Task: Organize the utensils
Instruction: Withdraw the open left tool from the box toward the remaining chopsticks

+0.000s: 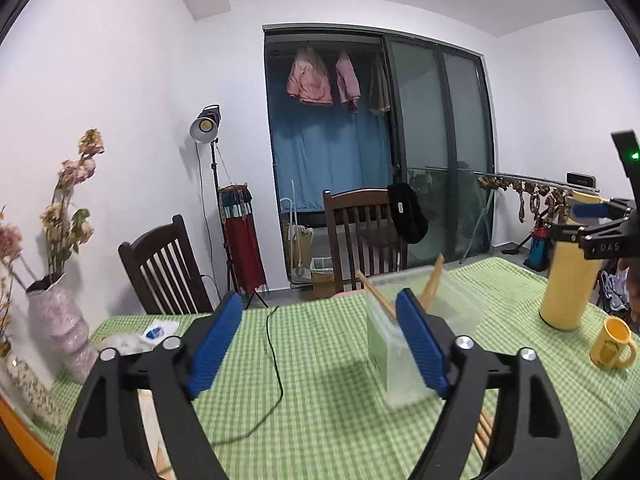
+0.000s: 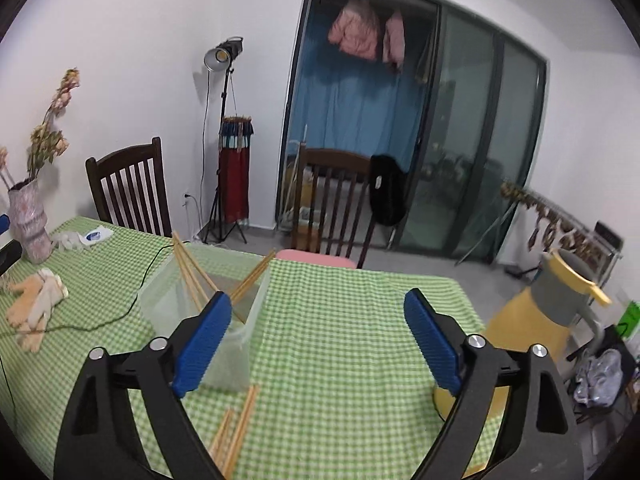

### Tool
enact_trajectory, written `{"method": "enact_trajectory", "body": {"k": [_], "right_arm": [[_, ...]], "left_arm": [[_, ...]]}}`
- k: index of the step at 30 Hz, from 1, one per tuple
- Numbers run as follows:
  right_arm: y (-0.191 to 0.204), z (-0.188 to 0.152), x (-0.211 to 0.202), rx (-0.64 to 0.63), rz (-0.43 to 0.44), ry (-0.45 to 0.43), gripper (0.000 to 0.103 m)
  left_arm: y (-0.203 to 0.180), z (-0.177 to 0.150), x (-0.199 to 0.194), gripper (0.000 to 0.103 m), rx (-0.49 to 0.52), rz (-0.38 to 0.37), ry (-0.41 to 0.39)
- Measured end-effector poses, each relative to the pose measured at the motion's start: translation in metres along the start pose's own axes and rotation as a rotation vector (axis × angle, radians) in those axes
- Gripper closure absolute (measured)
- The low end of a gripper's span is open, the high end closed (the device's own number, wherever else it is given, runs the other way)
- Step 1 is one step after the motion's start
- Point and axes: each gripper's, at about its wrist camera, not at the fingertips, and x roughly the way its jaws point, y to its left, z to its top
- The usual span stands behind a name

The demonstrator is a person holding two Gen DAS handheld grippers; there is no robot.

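Wooden chopsticks (image 2: 191,276): several lean in a clear container (image 2: 236,344) on the green-checked bench (image 2: 340,320), just beyond the right gripper (image 2: 320,344)'s left finger; loose chopsticks (image 2: 236,428) lie below it. Left gripper (image 1: 320,348) and right: fingers spread, nothing between them.

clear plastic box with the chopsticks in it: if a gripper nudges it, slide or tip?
Probably slides: the clear box looks thin-walled and light, and sits flat on the checked tablecloth. The cloth may bunch and snag it. The chopsticks in the box lean out over the rim, so a sharp push could rattle them or tilt the box.
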Motion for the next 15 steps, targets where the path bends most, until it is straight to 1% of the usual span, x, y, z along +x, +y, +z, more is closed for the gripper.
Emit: {"method": "enact_trajectory", "body": {"k": [1, 2, 5, 10, 11, 13, 15], "right_arm": [[0.001, -0.007, -0.009, -0.003, -0.009, -0.016, 0.017], [0.002, -0.015, -0.017, -0.007, -0.001, -0.023, 0.016], [0.009, -0.037, -0.032, -0.008, 0.005, -0.028, 0.016], [0.022, -0.075, -0.058, -0.02, 0.037, -0.061, 0.016], [0.024, -0.083, -0.063, -0.012, 0.046, -0.075, 0.014], [0.027, -0.098, -0.071, 0.012, 0.093, -0.082, 0.014], [0.03, -0.112, -0.077, 0.038, 0.115, -0.083, 0.014]], "left_arm": [[-0.001, -0.005, -0.008, 0.024, 0.004, -0.001, 0.001], [-0.002, -0.012, -0.018, 0.022, 0.007, -0.008, -0.002], [-0.007, -0.037, -0.045, 0.019, 0.009, -0.043, 0.005], [-0.025, -0.077, -0.07, 0.017, 0.05, -0.022, 0.008], [-0.027, -0.084, -0.073, 0.017, 0.045, -0.024, 0.013], [-0.031, -0.095, -0.082, 0.016, 0.048, -0.025, 0.016], [-0.036, -0.104, -0.088, 0.015, 0.066, -0.01, 0.011]]}}
